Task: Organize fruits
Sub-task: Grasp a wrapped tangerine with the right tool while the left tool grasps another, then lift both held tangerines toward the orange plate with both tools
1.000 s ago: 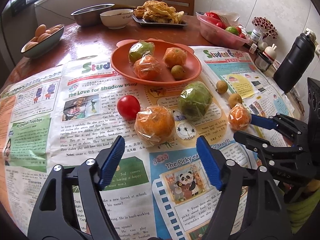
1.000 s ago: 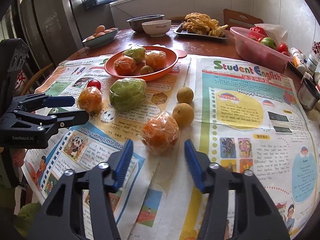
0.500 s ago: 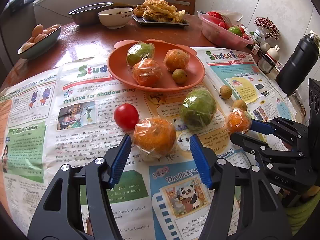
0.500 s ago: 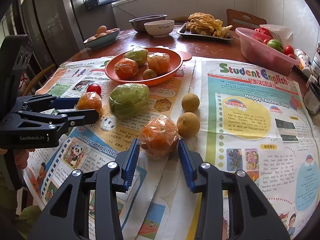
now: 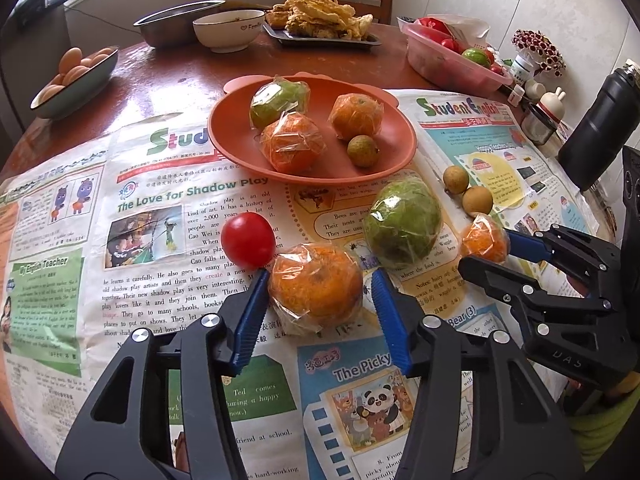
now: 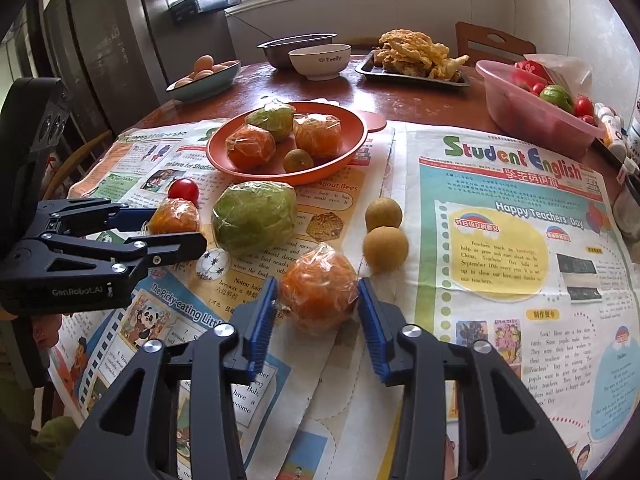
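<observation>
My left gripper is open, its blue pads on either side of a plastic-wrapped orange lying on the newspaper, with small gaps. My right gripper is open around a second wrapped orange, pads close to it. An orange plate behind holds a wrapped green fruit, two wrapped oranges and a small round fruit. A wrapped green fruit, a red tomato and two small brown fruits lie loose on the paper.
Newspaper covers the near half of the round wooden table. At the back stand an egg bowl, a steel bowl, a white bowl, a tray of fried food and a pink tub. A black flask stands at the right.
Both grippers moved forward and now straddle their oranges. Their jaws have narrowed toward the fruit.
</observation>
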Demonstrator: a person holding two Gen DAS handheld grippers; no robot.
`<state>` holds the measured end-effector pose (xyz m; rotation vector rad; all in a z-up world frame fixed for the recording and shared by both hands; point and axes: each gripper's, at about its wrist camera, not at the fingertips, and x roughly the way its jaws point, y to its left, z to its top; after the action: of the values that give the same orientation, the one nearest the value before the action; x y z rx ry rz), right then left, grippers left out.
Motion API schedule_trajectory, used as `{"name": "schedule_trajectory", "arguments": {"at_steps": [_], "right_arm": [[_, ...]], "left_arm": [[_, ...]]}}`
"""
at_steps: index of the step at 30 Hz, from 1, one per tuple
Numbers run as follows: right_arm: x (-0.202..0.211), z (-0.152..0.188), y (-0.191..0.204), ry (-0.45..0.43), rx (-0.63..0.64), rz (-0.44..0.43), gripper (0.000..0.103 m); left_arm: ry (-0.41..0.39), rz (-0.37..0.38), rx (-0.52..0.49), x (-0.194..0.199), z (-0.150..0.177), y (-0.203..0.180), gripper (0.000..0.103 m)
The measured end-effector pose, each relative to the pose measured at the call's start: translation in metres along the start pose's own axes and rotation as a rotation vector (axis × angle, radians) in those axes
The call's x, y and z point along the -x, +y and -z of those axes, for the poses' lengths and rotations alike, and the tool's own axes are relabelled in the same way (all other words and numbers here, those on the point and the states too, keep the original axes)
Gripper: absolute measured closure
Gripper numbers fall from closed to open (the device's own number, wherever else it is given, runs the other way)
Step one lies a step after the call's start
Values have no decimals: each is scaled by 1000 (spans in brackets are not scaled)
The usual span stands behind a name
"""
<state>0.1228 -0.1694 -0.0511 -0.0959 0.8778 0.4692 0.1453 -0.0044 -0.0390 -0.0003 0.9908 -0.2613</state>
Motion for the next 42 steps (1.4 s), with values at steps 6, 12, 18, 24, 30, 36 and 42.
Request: {"name": "schedule_trajectory", "arguments": {"at_steps": [6, 12, 18, 24, 30, 36, 42], "right_arm": [[2, 2, 1, -4, 10, -12, 66], [9, 4, 1, -11, 13, -16, 66], [19, 5, 1, -28, 15, -11, 66], [24, 1, 3, -43, 20, -10, 66], [27, -1, 5, -48, 21, -18, 66], [30, -6, 6, -56, 24, -18, 66], [35, -20, 5, -76, 23, -22, 66]], "left_arm": [[4, 1, -1, -1, -1, 1, 65], [4, 7, -6, 0, -1, -1, 67], [4, 22, -12, 6, 3, -3, 67], [-13, 19, -8, 16, 5, -2, 67], [-25, 20, -4, 26, 2, -1, 67], [-39, 24, -8, 34, -4, -2, 67], [-62, 24, -7, 45, -17, 0, 67]]}}
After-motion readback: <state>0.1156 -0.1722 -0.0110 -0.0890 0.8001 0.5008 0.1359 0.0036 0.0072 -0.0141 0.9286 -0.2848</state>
